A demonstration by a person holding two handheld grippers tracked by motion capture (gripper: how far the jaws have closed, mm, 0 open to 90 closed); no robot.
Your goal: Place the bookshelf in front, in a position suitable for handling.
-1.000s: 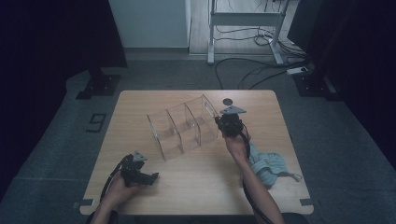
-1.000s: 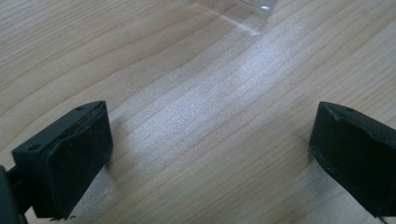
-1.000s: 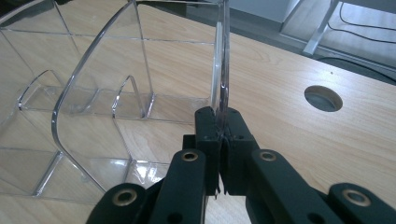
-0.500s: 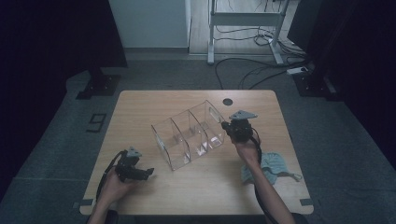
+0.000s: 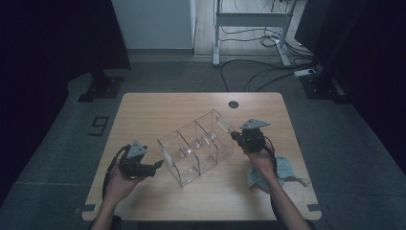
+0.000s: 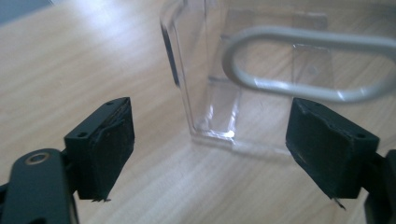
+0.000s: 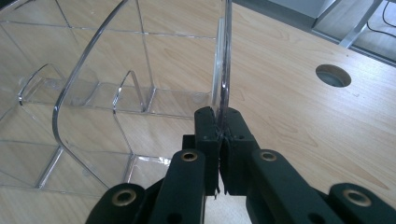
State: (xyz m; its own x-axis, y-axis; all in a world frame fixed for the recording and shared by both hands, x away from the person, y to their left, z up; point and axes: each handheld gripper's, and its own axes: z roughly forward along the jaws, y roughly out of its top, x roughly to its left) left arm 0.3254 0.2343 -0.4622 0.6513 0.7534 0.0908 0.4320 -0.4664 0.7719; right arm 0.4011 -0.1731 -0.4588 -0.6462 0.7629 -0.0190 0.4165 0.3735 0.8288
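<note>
We find the clear organizer (image 5: 196,146) mid-table. The right gripper view shows the right gripper (image 7: 219,135) pinching its end wall; the left gripper view shows the left gripper (image 6: 210,144) wide, just narrowing, nothing between, facing a corner.

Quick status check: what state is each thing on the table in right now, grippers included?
Clear acrylic three-compartment organizer: upright on the table, empty, turned askew to the table edges.
Right gripper: shut on the organizer's end wall.
Left gripper: open, nothing between the jaws, which have just been closing, near the organizer's other end.
Light blue cloth: crumpled, lying by the right forearm.
Wooden table: cable hole uncovered.
</note>
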